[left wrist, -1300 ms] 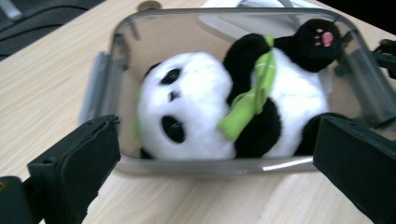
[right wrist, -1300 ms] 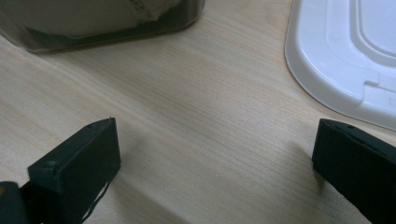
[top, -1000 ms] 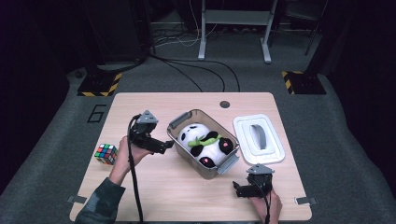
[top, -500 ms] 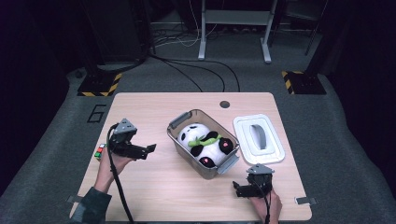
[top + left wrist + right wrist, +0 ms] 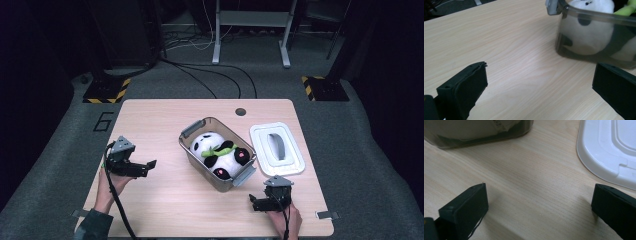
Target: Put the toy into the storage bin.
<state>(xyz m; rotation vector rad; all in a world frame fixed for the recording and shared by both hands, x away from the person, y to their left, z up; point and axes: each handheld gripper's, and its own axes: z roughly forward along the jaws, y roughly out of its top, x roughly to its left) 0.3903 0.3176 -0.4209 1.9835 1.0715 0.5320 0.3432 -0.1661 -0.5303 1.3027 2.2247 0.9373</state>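
**Both grippers held spread and empty beside the bin with the panda**

A black-and-white plush panda toy (image 5: 220,156) is seen lying inside a clear smoky plastic storage bin (image 5: 193,127) at the middle of the light wooden table (image 5: 165,200). The left gripper (image 5: 148,165) is held over the table's left part, well apart from the bin, its jaws spread wide with nothing between them. The right gripper (image 5: 252,202) is held near the front edge, just below the bin, jaws likewise spread and empty. A white rectangular plastic lid (image 5: 277,149) is laid just right of the bin.
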